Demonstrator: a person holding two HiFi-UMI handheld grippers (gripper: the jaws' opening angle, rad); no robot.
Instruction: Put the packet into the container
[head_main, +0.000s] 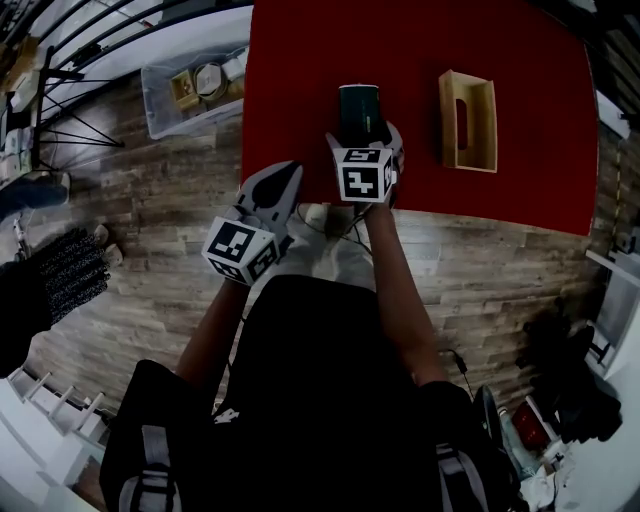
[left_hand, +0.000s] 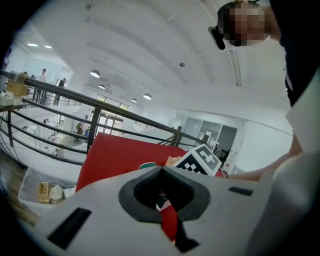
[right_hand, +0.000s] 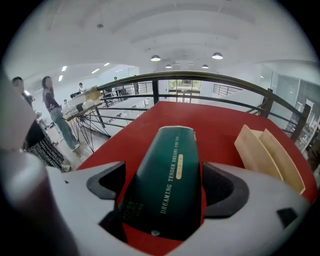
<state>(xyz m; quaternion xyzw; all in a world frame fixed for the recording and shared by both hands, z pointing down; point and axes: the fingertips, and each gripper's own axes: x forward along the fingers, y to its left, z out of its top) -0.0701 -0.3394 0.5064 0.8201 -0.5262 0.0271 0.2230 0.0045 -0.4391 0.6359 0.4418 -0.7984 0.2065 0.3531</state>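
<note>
A dark green packet (head_main: 358, 108) with gold lettering sits at the near edge of the red table (head_main: 300, 80). My right gripper (head_main: 362, 135) holds it, with one jaw pressed to each side. In the right gripper view the packet (right_hand: 167, 175) fills the gap between the jaws of that gripper (right_hand: 165, 192). The wooden container (head_main: 467, 121), an open-topped box, lies on the table to the right of the packet, apart from it, and shows as (right_hand: 270, 157). My left gripper (head_main: 283, 178) is off the table's near left edge, above the floor, shut on nothing (left_hand: 162, 172).
A clear plastic bin (head_main: 160, 110) with small items stands on the wooden floor left of the table. A black metal railing (head_main: 90, 60) runs at far left. White shoes (head_main: 318, 215) show below the table edge. People stand far off beyond the railing (right_hand: 55, 112).
</note>
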